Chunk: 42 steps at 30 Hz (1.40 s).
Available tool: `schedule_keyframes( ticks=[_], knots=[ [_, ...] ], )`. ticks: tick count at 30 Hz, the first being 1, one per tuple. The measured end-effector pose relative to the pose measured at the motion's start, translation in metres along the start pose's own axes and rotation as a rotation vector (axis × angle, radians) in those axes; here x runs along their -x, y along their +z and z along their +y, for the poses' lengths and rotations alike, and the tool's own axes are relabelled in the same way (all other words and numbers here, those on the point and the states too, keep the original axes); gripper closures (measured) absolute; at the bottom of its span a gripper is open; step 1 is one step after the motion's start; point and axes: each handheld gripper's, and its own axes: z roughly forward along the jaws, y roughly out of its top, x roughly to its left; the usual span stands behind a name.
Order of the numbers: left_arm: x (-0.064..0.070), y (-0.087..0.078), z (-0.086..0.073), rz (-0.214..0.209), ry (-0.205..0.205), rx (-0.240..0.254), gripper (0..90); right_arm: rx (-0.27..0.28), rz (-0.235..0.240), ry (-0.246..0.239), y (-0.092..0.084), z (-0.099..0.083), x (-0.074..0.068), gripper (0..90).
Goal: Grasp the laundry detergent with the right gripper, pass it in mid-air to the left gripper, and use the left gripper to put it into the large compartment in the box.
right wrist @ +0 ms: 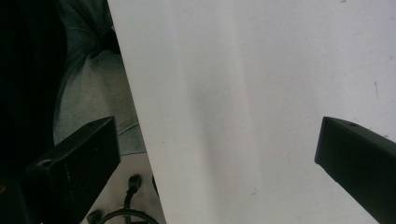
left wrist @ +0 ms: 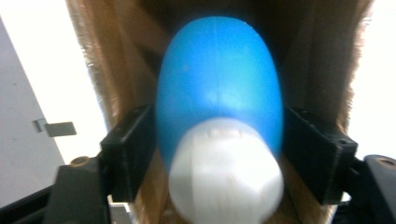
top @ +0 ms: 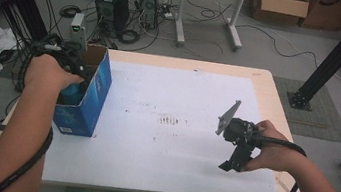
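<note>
The left gripper (left wrist: 219, 154) sits inside the blue carton (top: 91, 96), jaws flanking the blue bottle (left wrist: 219, 93) without visibly squeezing: likely delivered, withdrawal remaining. Right gripper (right wrist: 219, 154) gapes wide, idle.

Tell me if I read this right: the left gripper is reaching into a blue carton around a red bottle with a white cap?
Not quite: the bottle is blue, not red, as the left gripper view shows. Otherwise yes: the left gripper reaches into the blue carton, and the cap is white.
</note>
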Motion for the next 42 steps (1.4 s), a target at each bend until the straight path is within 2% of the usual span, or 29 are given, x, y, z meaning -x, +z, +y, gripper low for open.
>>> schedule_keyframes(
  ticks=[12,15,20,28,36,42],
  knots=[
    [0.003,-0.017,-0.004,0.028,-0.008,0.017,22.9,0.009,-0.008,0.001,-0.002,-0.001,-0.002,0.0],
    [0.003,-0.024,-0.005,0.037,0.000,0.027,18.3,0.011,-0.008,0.005,-0.003,-0.002,-0.002,0.0],
    [0.008,-0.036,-0.006,0.047,0.018,0.034,16.3,0.016,-0.012,0.004,-0.004,-0.002,-0.002,0.0],
    [0.023,-0.058,-0.006,0.065,0.081,0.052,15.1,0.023,-0.022,0.002,-0.006,-0.003,-0.003,0.0],
    [0.056,-0.077,-0.008,0.087,0.204,0.054,8.8,0.023,-0.029,0.009,-0.008,-0.005,-0.002,0.0],
    [0.078,-0.082,-0.008,0.096,0.275,0.056,7.6,0.021,-0.028,0.009,-0.009,-0.004,-0.004,0.0]
  ],
)
